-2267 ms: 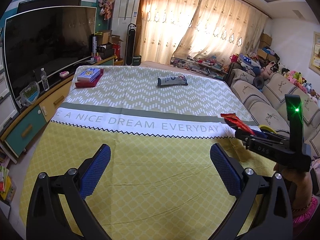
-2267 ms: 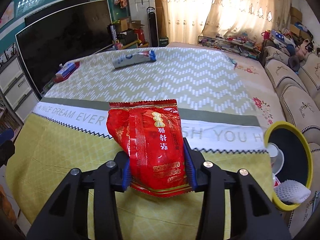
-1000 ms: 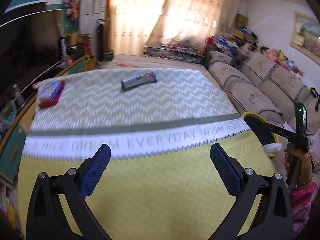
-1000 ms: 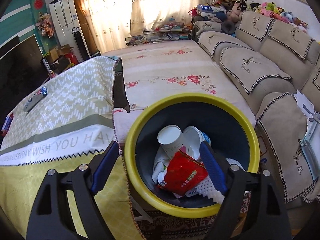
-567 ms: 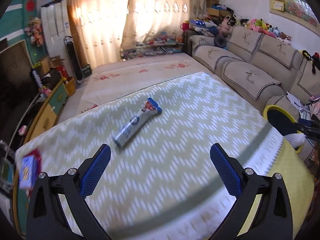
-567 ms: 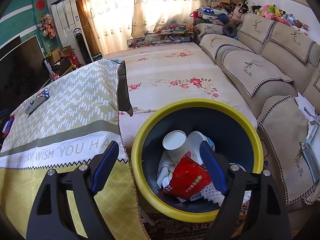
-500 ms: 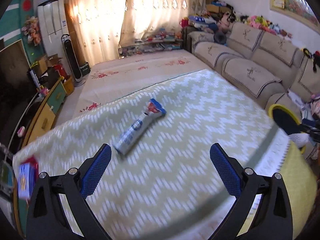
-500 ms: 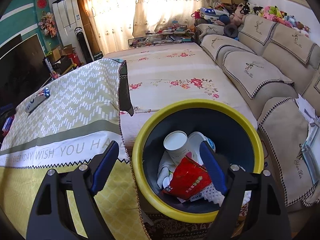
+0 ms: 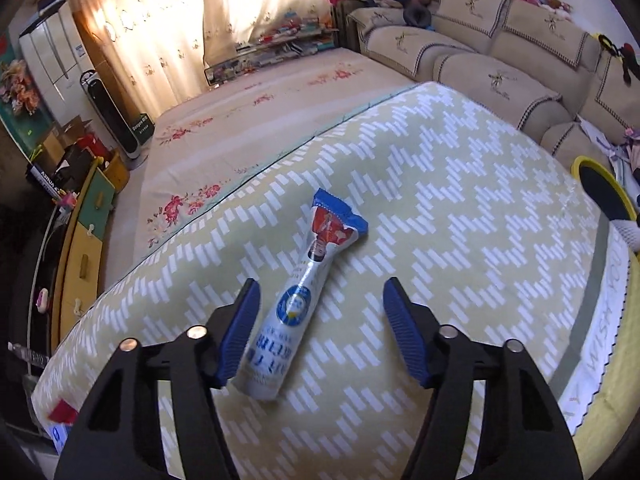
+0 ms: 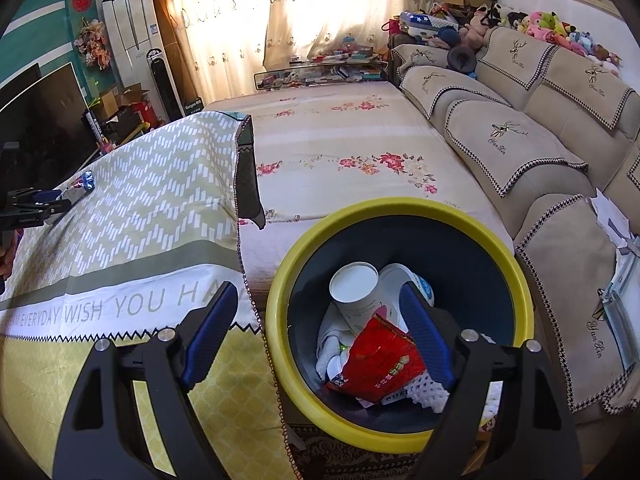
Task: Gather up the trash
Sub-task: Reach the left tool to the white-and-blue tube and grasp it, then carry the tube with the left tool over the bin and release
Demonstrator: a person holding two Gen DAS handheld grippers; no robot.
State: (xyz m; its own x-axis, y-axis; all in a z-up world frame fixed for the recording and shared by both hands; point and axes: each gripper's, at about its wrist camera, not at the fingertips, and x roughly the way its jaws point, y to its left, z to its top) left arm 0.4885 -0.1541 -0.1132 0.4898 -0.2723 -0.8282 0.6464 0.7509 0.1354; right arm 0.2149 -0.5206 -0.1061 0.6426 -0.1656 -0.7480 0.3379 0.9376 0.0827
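Left gripper [image 9: 320, 328]: angled down over the chevron-patterned cloth, jaws closing around the lower half of the wrapper. The left blue pad [image 9: 238, 336] is at or just beside the wrapper's side; contact cannot be confirmed. The right pad stands clear, with bare cloth between it and the wrapper. No grasp yet.

Snack wrapper [image 9: 304, 304]: a long, flattened white-and-blue packet with a red-and-blue crimped far end. It lies flat on the cloth, near end between the jaws, far end pointing away and slightly right.

Right gripper [image 10: 316, 332]: released, jaws spread wide and holding nothing. It hangs above the near left rim of the bin; its right finger is over the bin's opening, its left finger over the cloth's yellow section.

Trash bin [image 10: 400, 440]: round, yellow rim, dark inside, standing at the right edge of the covered surface, beside the sofa.

Bin contents: a red snack bag [image 10: 378, 364] on top at the near side, a white paper cup [image 10: 354, 288] lying on its side behind it, white foam netting [image 10: 426, 390] to the right.

Cloth [image 9: 460, 208]: green-and-white chevron in the far part, then a grey band, a white lettered strip, and a yellow near section.

Sofa [image 10: 520, 128]: beige, embroidered covers, along the right side; plush toys line its back at the far end.

Person's hand [image 10: 6, 256]: partly visible at the far left edge of the right wrist view, behind the left gripper.
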